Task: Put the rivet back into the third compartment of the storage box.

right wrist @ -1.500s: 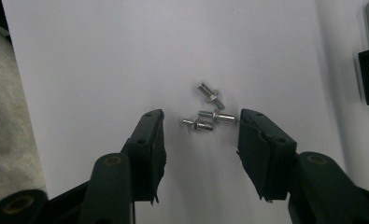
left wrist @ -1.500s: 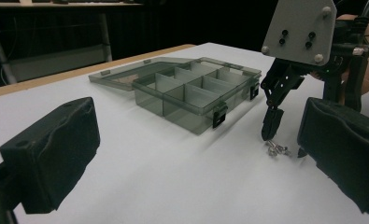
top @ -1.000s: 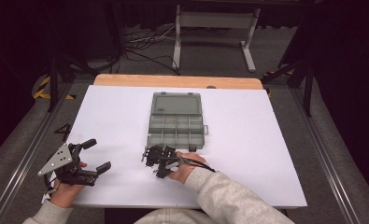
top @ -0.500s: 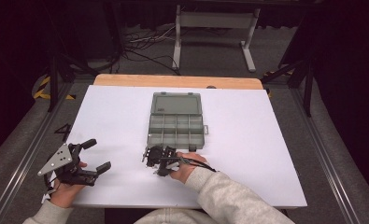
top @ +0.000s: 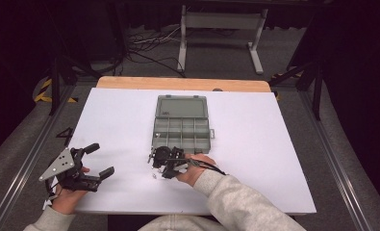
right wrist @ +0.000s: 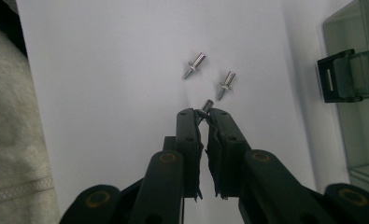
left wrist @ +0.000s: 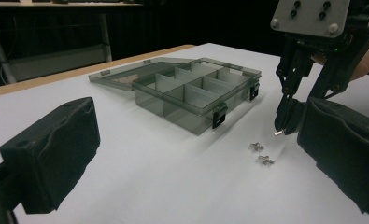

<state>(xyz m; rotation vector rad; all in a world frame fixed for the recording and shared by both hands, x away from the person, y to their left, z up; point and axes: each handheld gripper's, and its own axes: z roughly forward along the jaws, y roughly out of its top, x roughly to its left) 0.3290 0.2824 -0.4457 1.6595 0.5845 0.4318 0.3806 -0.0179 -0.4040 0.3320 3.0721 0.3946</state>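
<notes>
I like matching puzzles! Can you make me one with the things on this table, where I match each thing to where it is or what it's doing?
Things:
1. left gripper
2. right gripper
3. compartment box
4. two loose screws

States:
a. lies on the white table with its lid folded back
b. rest on the table just past closed jaws
c. jaws spread wide, nothing between them
d. jaws pinched on a small screw

Pairs: 1-c, 2-d, 3-a, 4-b
</notes>
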